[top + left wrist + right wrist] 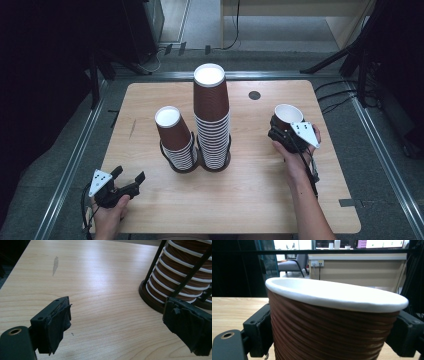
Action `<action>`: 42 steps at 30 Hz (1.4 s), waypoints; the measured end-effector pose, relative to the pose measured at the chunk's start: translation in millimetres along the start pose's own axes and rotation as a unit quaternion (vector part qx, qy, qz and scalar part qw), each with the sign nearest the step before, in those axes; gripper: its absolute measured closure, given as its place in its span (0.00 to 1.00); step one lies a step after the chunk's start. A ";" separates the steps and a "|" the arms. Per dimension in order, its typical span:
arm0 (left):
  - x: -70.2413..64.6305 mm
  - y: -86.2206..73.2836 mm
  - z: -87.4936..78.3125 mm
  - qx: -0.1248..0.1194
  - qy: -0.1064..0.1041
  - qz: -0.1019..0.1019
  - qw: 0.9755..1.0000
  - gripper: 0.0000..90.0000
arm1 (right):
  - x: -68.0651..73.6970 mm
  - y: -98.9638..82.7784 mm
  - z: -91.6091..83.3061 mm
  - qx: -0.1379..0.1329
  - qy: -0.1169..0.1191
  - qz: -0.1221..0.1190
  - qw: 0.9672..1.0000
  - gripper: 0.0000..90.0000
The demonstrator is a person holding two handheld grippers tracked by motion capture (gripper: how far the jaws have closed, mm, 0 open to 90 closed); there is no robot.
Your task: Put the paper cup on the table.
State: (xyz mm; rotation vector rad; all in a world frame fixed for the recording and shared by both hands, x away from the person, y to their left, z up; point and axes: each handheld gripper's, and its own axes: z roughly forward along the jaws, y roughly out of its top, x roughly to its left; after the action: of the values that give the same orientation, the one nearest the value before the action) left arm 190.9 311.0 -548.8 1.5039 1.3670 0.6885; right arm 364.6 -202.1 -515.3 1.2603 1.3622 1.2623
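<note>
Your right hand-held gripper [332, 340] pinches a ribbed paper cup [332, 322] by its walls. Light, crushable; grip gently below the rim. Left hand-held gripper [117, 325] stands spread.

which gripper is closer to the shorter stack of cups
Left. The left gripper sits open at the table's near left corner, a short way from the shorter stack. The right gripper, with a single cup between its jaws, is beyond the taller stack.

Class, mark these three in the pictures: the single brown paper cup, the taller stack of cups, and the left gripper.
single brown paper cup [332, 325], right gripper view, on its ribbed brown wall.
taller stack of cups [211, 97], high view, on the top cup's brown side.
left gripper [129, 176], high view, midway between its fingertips.
</note>
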 end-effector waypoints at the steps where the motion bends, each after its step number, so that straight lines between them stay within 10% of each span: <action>1: 0.4 0.1 -0.1 0.000 -0.001 -0.001 1.000 0.09 | -1.4 -0.9 4.0 0.005 0.002 0.003 1.000 0.12; 6: 0.2 0.0 0.5 0.001 0.000 -0.001 1.000 0.09 | -8.1 -7.7 18.2 0.018 -0.014 0.031 0.999 0.12; 23: 0.5 -0.1 1.8 0.005 -0.009 -0.004 1.000 0.09 | -5.3 -15.4 47.8 0.024 -0.038 0.002 0.999 0.11; 42: -0.2 0.1 3.0 0.009 -0.015 0.000 1.000 0.09 | -3.8 -18.8 43.6 0.057 -0.028 0.012 0.998 0.00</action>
State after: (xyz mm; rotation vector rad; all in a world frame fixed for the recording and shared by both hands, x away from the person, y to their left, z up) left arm 193.5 310.1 -549.9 1.5217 1.3548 0.6527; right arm 405.9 -200.4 -538.9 1.3833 1.3984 1.1704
